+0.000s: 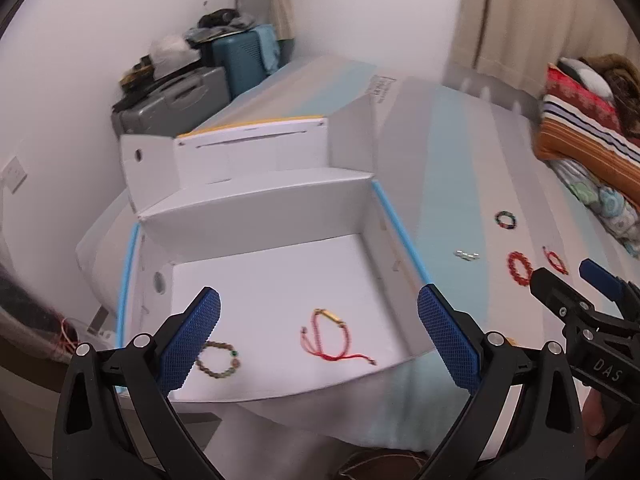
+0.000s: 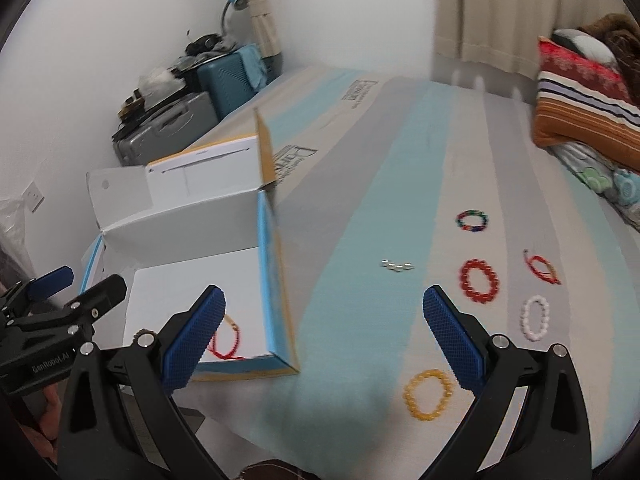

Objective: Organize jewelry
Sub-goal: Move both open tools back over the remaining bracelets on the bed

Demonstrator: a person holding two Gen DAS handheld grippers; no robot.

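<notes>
An open white box point(image 1: 280, 216) with blue edges lies on the bed. Inside it are a red cord bracelet point(image 1: 332, 336) and a brown bead bracelet point(image 1: 218, 360). My left gripper point(image 1: 318, 340) is open and empty above the box. My right gripper point(image 2: 324, 340) is open and empty over the bed, right of the box point(image 2: 276, 280). On the bed lie a yellow bead bracelet point(image 2: 428, 394), a white one point(image 2: 534, 318), a red one point(image 2: 480, 280), a red cord one point(image 2: 542, 266), a multicolour one point(image 2: 472, 220) and small silver pieces point(image 2: 396, 266).
The striped blue and grey bedsheet point(image 2: 360, 200) fills the middle. Folded blankets and pillows point(image 2: 588, 92) are piled at the right. Suitcases point(image 2: 188, 116) with clutter stand by the wall at the left, with a blue lamp point(image 2: 234, 4) behind.
</notes>
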